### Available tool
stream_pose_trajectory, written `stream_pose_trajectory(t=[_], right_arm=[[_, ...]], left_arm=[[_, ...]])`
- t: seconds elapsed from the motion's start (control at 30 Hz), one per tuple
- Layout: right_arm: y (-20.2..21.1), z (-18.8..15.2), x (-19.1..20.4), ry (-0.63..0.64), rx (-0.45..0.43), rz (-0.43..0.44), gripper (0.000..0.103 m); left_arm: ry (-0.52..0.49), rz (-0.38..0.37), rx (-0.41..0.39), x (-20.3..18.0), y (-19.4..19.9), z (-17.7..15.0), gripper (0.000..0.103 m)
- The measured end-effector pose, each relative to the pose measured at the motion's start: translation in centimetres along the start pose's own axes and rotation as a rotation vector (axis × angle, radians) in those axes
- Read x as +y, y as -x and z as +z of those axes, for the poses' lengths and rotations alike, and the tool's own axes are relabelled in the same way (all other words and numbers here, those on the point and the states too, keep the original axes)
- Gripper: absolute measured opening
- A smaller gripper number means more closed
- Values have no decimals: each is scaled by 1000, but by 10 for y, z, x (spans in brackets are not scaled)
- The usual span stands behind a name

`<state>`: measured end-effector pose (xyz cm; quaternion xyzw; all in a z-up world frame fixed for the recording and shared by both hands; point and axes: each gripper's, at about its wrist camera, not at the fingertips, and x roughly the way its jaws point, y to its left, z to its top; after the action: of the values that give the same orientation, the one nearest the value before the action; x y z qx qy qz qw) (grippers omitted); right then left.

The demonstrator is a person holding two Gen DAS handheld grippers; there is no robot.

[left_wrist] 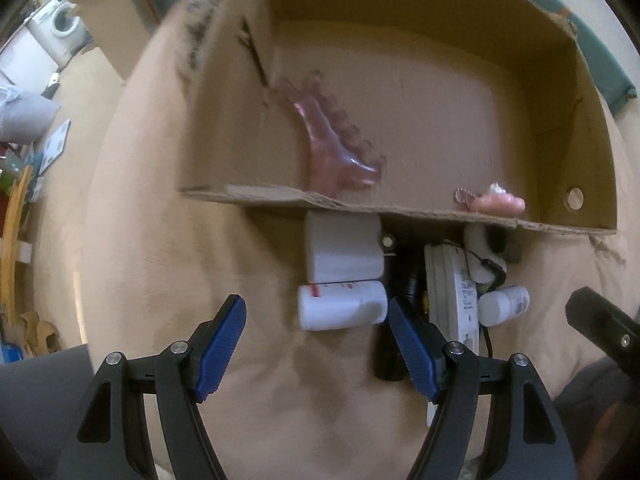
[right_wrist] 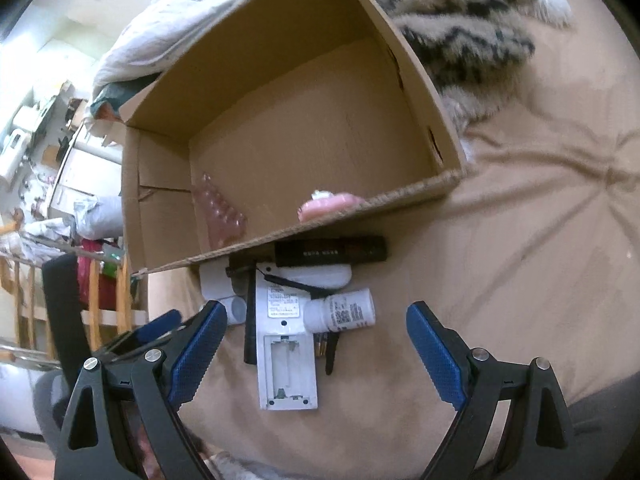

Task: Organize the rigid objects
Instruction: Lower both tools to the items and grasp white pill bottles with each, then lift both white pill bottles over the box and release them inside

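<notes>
So the biggest thing here is the tan blanket (right_wrist: 520, 240) covering the whole surface, with a fuzzy black-and-cream striped throw (right_wrist: 460, 20) bunched up behind the box. On top of the blanket sits an open cardboard box (left_wrist: 400, 52), mostly bare inside except for a clear pink hair claw clip (left_wrist: 336, 140) leaning near its left wall and a smaller peach-pink item (left_wrist: 500, 202) lying against the near wall; too blurry to say what that one is.

All the loose stuff is piled on the blanket just outside the box's near wall. There's a long white remote-type device (right_wrist: 286, 352) lying back side up with its battery slot open, a white block (left_wrist: 342, 246) tucked right against the box, a black rectangular case (right_wrist: 332, 251) also along the box edge, a white bottle with red print (left_wrist: 342, 306) lying on its side, and a small white pill bottle (right_wrist: 344, 312) lying against the remote. Some black cord and thin dark bits are tangled in there too.

Left gripper (left_wrist: 316, 344) has its blue pads spread apart, nothing between them, hovering just in front of the red-print bottle, right pad close beside its cap end. Right gripper (right_wrist: 316, 348) is also spread wide with nothing pinched, and the remote shows in the gap between its pads
</notes>
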<state>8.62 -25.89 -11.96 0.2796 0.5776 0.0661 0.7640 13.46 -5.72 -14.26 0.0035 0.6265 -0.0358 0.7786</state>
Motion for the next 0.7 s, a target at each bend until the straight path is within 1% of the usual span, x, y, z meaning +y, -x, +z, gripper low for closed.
stream_pose_trajectory(t=[0.07, 0.13, 0.2, 0.3, 0.37, 0.4, 0.43, 0.47, 0.5, 0.53, 0.57, 0.63, 0.7], right_arm=[[-6, 2, -6, -37, 24, 10, 97], [-17, 5, -10, -49, 58, -18, 97], [-28, 7, -9, -38, 92, -50, 97], [-42, 10, -1, 19, 124, -111, 96], [-51, 10, 4, 54, 151, -128, 87], [-54, 9, 6, 65, 159, -135, 86], [-56, 8, 8, 76, 163, -140, 84], [-58, 7, 10, 90, 166, -149, 80], [-59, 7, 12, 103, 166, -158, 76], [-59, 6, 13, 115, 164, -165, 61], [-59, 6, 15, 128, 165, -173, 50], [-57, 4, 19, 148, 148, -181, 49], [-53, 3, 22, 167, 130, -195, 49]], left_arm=[[2, -1, 13, -1, -5, -1, 71], [3, -3, 23, 0, -9, -1, 71], [11, -11, 30, 2, -12, -1, 71], [34, -20, 35, 9, -16, 1, 71], [42, -22, 35, 9, -16, 1, 71], [39, -22, 34, 8, -17, 1, 69], [33, -21, 33, 8, -17, 1, 66], [25, -22, 33, 7, -17, 1, 63], [20, -25, 33, 7, -17, 1, 52], [15, -35, 36, 6, -18, 0, 44], [8, -29, 37, 4, -18, 0, 44], [-2, -12, 36, -3, -16, 0, 44], [8, -10, 37, 0, -15, 0, 44]])
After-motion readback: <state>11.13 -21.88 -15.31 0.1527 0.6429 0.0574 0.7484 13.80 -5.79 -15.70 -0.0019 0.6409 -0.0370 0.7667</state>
